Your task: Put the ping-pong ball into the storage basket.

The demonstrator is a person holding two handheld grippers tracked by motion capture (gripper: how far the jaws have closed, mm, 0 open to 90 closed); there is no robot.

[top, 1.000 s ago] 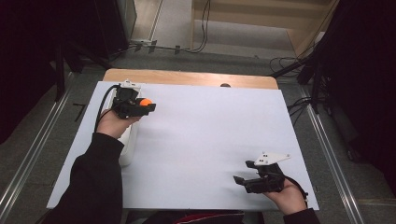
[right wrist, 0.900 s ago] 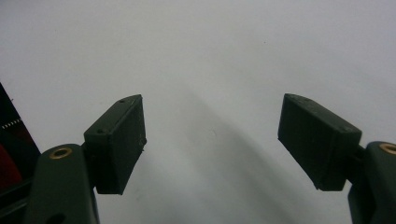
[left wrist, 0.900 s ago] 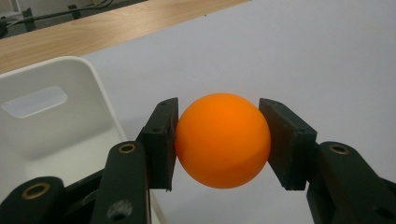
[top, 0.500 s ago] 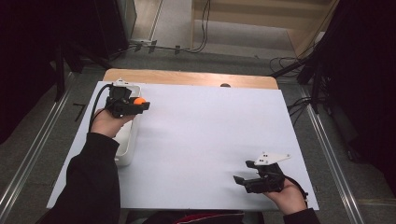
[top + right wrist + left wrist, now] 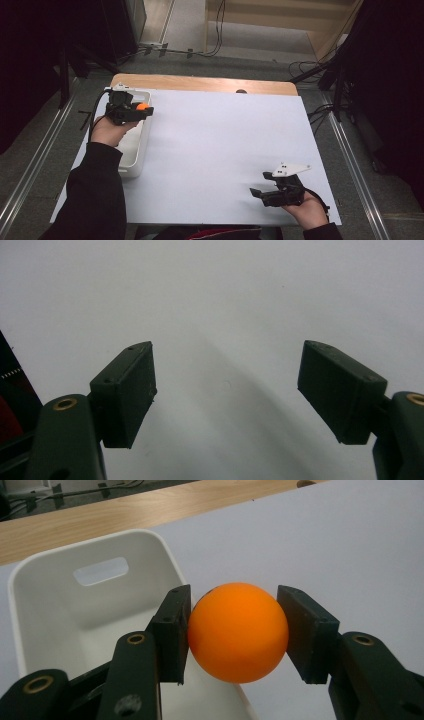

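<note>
Two grippers show in the high view: the left gripper [image 5: 142,107] holds an orange ball [image 5: 142,106] above the rim of a white bin [image 5: 141,150] at the left edge of the white table [image 5: 220,150]; the right gripper [image 5: 256,192] rests near the front edge, well apart. From the left gripper view, both pads clamp the ball across its middle; it looks light, smooth and hard, likely to slip if pinched off-centre; the bin's wall lies just beneath. From the right gripper view, its jaws stand wide apart over bare table, nothing between them.

Orange ball [image 5: 142,106] between left gripper [image 5: 134,112] fingers above white bin [image 5: 135,150]; right gripper [image 5: 262,192] on white table [image 5: 215,150].
</note>
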